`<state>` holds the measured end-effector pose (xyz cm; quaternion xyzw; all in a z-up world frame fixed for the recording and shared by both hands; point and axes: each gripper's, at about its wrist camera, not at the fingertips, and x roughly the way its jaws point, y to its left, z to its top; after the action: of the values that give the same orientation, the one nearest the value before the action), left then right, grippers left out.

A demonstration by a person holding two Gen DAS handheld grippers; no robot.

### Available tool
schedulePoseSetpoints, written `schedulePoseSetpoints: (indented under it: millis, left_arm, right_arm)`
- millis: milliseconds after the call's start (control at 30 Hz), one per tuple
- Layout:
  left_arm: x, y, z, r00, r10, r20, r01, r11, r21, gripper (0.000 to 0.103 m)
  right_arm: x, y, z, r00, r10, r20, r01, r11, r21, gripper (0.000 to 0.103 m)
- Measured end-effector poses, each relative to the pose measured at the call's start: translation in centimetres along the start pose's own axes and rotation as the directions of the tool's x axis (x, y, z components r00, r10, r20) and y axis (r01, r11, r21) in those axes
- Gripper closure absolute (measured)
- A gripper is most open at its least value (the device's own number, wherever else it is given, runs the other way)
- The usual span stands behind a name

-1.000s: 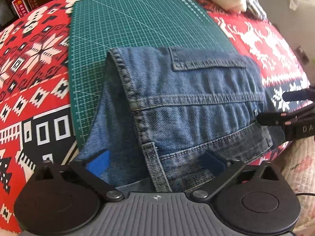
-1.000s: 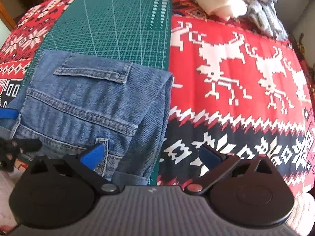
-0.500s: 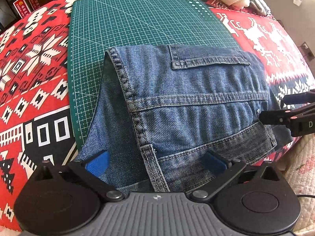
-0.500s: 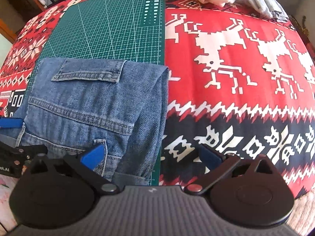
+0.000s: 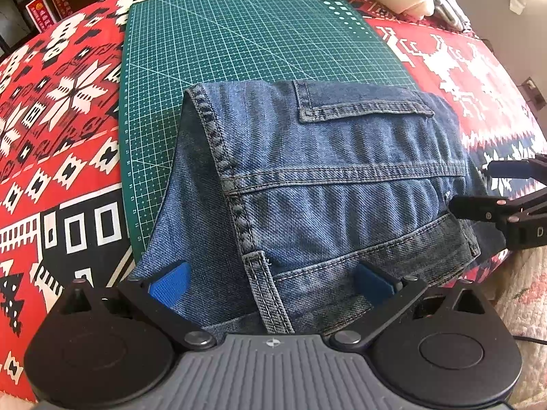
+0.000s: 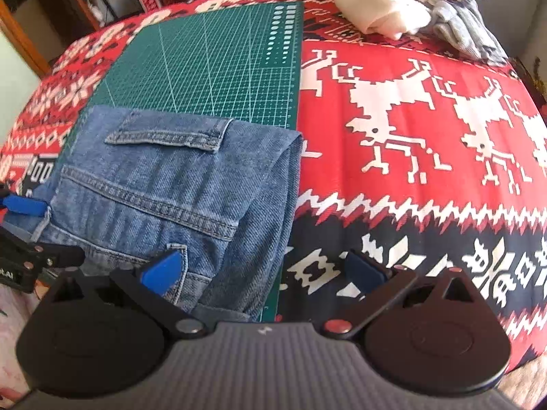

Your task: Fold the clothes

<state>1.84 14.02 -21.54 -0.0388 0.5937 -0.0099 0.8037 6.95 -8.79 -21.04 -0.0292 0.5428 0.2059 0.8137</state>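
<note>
Daylight coming in bright from far right, washing out cream cloth pile (image 6: pixel 383 10) beyond claw. Fisheye bending edges hard. Corners going dark. Focus holding sharp, no blur.

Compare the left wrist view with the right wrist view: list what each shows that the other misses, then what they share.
Only the left wrist view shows the jeans' thick stitched seam running down the fold, and the snowflake part of the red blanket.

Only the right wrist view shows the white reindeer pattern in full and the grey knit garment beside the cream cloth.

Both show the folded jeans on the green cutting mat, the pocket flap, and both open grippers, left and right.
</note>
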Motion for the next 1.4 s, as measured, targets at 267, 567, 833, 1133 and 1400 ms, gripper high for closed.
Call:
schedulePoseSetpoints:
  millis: [267, 567, 833, 1133, 1400]
  left_arm:
    - [-2.9, 1.6, -0.7, 0.997, -0.06, 0.052, 0.061, 0.998, -0.023, 0.022]
    - [-5.5, 5.0, -1.8, 0.992, -0.063, 0.106, 0.077, 0.988, -0.136, 0.028]
    - [-7.1, 7.3, -2.3, 0.989, -0.056, 0.133, 0.081, 0.978, -0.191, 0.035]
    - [-8.9, 9.5, -1.2, 0.981, -0.031, 0.193, 0.055, 0.992, -0.117, 0.035]
    - [-7.2, 11.4, -0.5, 0.972, -0.19, 0.139, 0.204, 0.974, -0.098, 0.041]
  right_arm:
    - [-3.0, 0.5, -1.1, 0.998, 0.008, 0.065, -0.006, 1.0, -0.025, 0.049]
    - [-1.2, -0.6, -0.6, 0.999, 0.024, 0.028, -0.026, 0.996, 0.08, 0.068]
    - [-1.5, -1.6, -0.3, 0.996, 0.084, 0.023, -0.087, 0.977, 0.196, 0.086]
    - [-0.8, -3.2, -0.2, 0.988, 0.151, 0.019, -0.149, 0.928, 0.341, 0.082]
    - [-0.7, -3.6, -0.4, 0.988, 0.153, 0.018, -0.15, 0.928, 0.34, 0.084]
